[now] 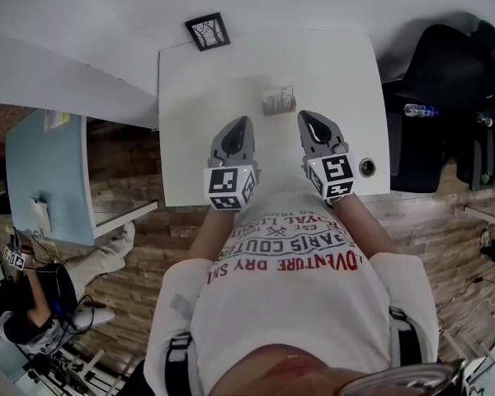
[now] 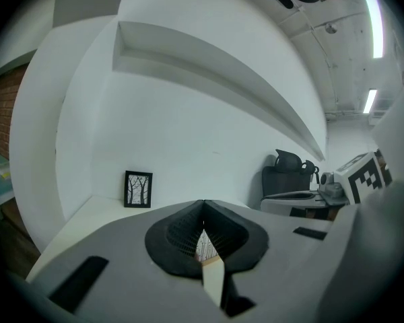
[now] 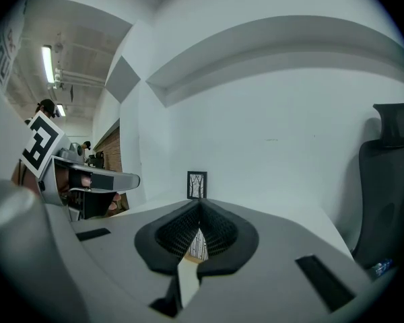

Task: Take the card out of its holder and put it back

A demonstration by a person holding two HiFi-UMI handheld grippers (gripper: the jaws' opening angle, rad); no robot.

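Note:
A small card with a tree print stands in its holder (image 1: 278, 101) near the middle of the white table (image 1: 190, 163). My left gripper (image 1: 243, 123) rests on the table just short of it on the left, my right gripper (image 1: 306, 116) just short of it on the right. On both, the jaws meet at the tips and hold nothing. In the left gripper view the card (image 2: 205, 246) shows through the slit below the shut left gripper (image 2: 203, 203). In the right gripper view the card (image 3: 200, 245) shows the same way under the right gripper (image 3: 200, 201).
A black-framed tree picture (image 1: 207, 31) leans at the table's far left corner against the white wall. A black office chair (image 1: 445, 81) and a water bottle (image 1: 418, 110) are to the right. A round cable hole (image 1: 367, 167) sits by the near right edge. A person sits at the lower left (image 1: 33, 304).

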